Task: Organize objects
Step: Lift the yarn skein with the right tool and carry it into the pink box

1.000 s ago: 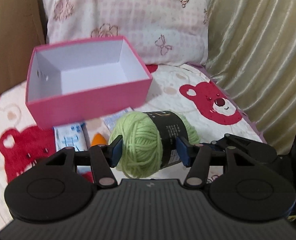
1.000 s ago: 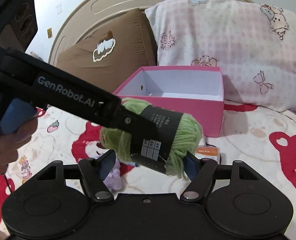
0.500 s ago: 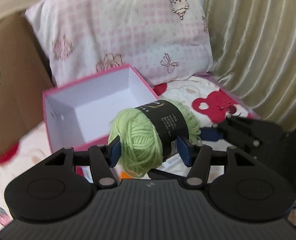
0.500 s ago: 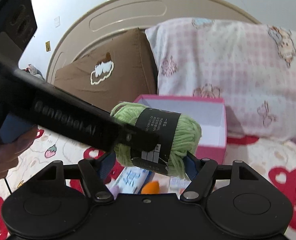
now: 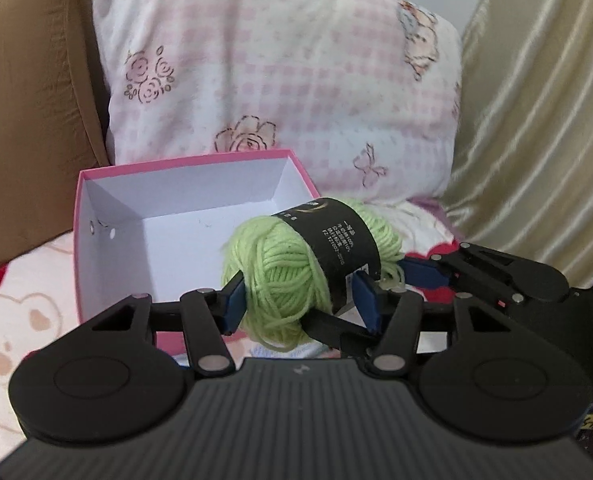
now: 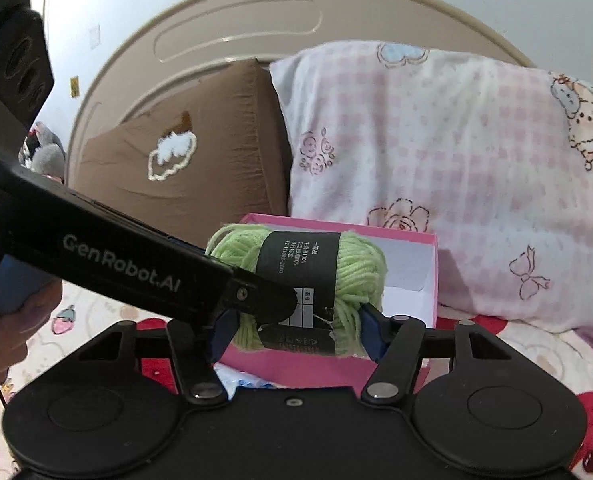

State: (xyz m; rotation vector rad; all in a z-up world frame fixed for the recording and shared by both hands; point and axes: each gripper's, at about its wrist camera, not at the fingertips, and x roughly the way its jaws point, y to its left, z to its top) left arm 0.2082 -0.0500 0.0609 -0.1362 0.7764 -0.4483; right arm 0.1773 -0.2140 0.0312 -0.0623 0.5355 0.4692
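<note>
A green yarn ball (image 5: 284,276) with a black paper band hangs in the air over the near right corner of an open pink box (image 5: 81,248) with a white inside. My left gripper (image 5: 300,300) is shut on the ball across its middle. In the right wrist view the ball (image 6: 356,268) sits between the blue pads of my right gripper (image 6: 296,332). Its jaws are closing and the pads touch the ball's lower ends. The left gripper's black finger (image 6: 256,296) crosses in front of the ball. The box (image 6: 376,234) lies behind and below it.
The box rests on a bear-print bed sheet (image 5: 12,320). Behind it lean a pink checked pillow (image 5: 296,80) and a brown pillow (image 6: 200,168) against a curved headboard (image 6: 236,20). A gold curtain (image 5: 544,120) hangs on the right. A person's hand (image 6: 0,340) holds the left gripper.
Both grippers have risen and moved toward the box and pillows, carrying the yarn ball from above the sheet to the box's edge. The right gripper's jaws have narrowed onto the ball.
</note>
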